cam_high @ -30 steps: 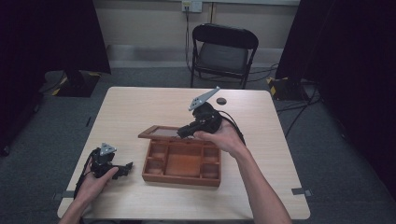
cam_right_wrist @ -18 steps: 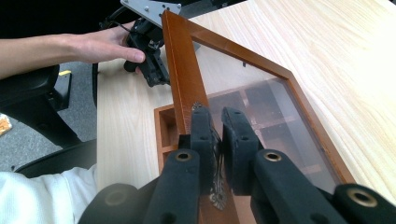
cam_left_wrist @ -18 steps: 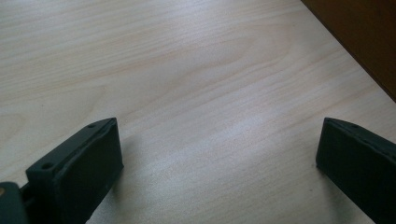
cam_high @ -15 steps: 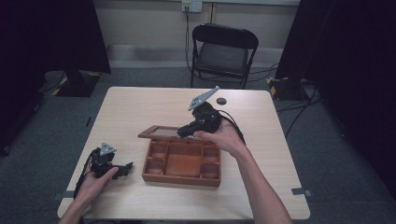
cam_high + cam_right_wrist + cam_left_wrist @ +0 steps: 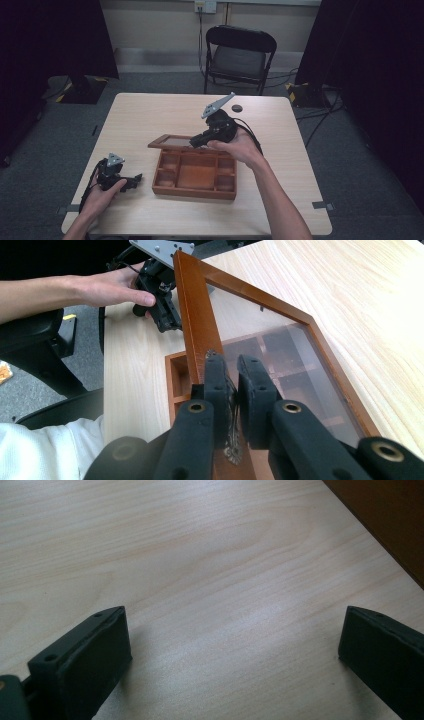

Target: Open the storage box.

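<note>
On the left side of the table, the left gripper rests low on the wood, jaws spread wide with nothing between them; in the left gripper view only bare tabletop lies between the two black pads, with a dark brown edge of the wooden box at the upper right corner. That gripper sits just beside the box without touching it, so nothing steadies the box base. If the lid drags, I judge that the whole box could slide or tip toward its hinge side.

Further right, the box sits mid-table with its compartments exposed and its glass-panelled lid raised behind them. The right gripper is clamped on the front rail of the lid, at the small metal clasp, which hangs between the pads. The grip is narrow and near a frame edge, so the likely failure is the lid slipping out and dropping shut onto the base, which could jar or crack the glass pane. Pinching the clasp instead of the wood may also bend it. Swinging the lid too far back could strain the hinges, which I cannot see from here.

At the far right of the table, a small dark disc lies well apart from the work and poses no hazard.
</note>
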The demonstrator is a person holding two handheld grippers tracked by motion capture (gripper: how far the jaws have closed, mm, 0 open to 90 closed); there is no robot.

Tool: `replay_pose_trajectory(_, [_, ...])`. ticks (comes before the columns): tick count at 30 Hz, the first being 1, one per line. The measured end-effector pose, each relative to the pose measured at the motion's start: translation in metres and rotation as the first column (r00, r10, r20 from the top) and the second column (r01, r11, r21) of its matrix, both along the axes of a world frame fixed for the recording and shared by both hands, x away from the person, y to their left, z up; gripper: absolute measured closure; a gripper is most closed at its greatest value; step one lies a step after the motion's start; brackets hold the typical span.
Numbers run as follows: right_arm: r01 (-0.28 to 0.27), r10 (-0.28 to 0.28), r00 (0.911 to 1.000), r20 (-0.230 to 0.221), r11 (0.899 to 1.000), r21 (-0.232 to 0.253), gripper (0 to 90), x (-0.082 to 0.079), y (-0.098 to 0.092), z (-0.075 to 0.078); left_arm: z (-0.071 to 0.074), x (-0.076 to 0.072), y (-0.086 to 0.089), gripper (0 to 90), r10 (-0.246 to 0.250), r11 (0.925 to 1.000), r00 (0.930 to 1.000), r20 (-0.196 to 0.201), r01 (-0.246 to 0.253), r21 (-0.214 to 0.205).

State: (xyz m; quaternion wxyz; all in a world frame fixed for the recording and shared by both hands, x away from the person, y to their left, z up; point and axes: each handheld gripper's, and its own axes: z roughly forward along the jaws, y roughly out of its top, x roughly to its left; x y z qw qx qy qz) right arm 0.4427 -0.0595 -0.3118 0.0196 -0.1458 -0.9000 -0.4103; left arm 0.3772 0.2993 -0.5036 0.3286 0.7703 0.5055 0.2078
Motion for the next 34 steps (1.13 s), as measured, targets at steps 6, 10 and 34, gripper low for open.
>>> replay_pose_trajectory(6, [-0.001,0.001,1.0000,-0.001,1.000,-0.002,83.8,0.0000,0.0002,0.0001,0.0000,0.0000,-0.0001,0.0,0.001,1.0000,1.0000,0.000,-0.001,-0.001])
replay_pose_trajectory(10, [-0.001,0.001,1.0000,0.000,1.000,-0.003,83.8,-0.0002,0.0003,-0.0001,0.0000,0.0000,0.0000,0.0,0.000,1.0000,1.0000,0.000,0.000,0.001])
replay_pose_trajectory(34, [-0.003,0.003,1.0000,-0.001,1.000,-0.003,83.8,-0.0001,0.0003,0.0000,0.0000,0.0002,0.0001,0.0,-0.001,1.0000,1.0000,0.000,0.001,-0.001])
